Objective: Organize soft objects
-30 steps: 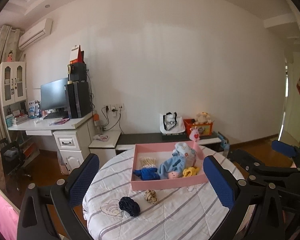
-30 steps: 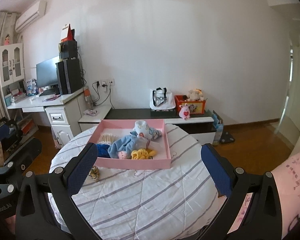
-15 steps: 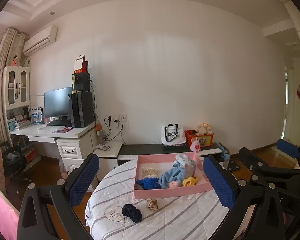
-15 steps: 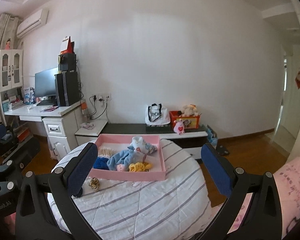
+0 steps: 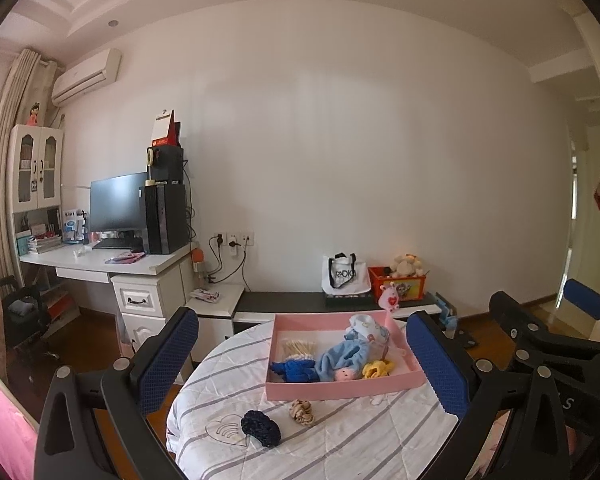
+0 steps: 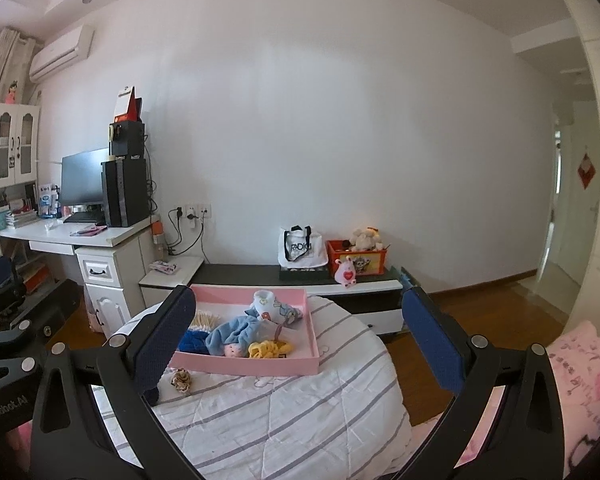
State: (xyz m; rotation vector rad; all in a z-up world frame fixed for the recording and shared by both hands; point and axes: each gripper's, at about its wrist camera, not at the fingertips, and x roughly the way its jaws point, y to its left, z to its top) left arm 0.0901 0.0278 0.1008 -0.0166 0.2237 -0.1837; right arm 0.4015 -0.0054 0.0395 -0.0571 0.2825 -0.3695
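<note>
A pink tray (image 5: 342,389) (image 6: 256,366) sits on a round table with a striped white cloth (image 5: 340,440) (image 6: 284,412). It holds several soft items: a light blue cloth (image 5: 342,356) (image 6: 232,334), a dark blue knit piece (image 5: 296,370), a yellow scrunchie (image 5: 376,369) (image 6: 268,349) and a patterned sock (image 5: 366,326) (image 6: 270,306). A dark blue scrunchie (image 5: 261,427) and a beige scrunchie (image 5: 302,412) (image 6: 181,379) lie on the cloth in front of the tray. My left gripper (image 5: 302,360) and right gripper (image 6: 298,342) are open, empty, raised well back from the table.
A white desk (image 5: 112,264) with monitor and computer tower stands at the left wall. A low dark bench (image 5: 300,302) behind the table carries a white tote bag (image 5: 344,276) and an orange toy box (image 5: 398,284). A pink pillow (image 6: 580,376) lies at right. A doorway opens at right.
Both grippers have pulled back and tilted upward, so the table and tray sit lower and smaller in both views. Both stay open. Nothing on the table moved.
</note>
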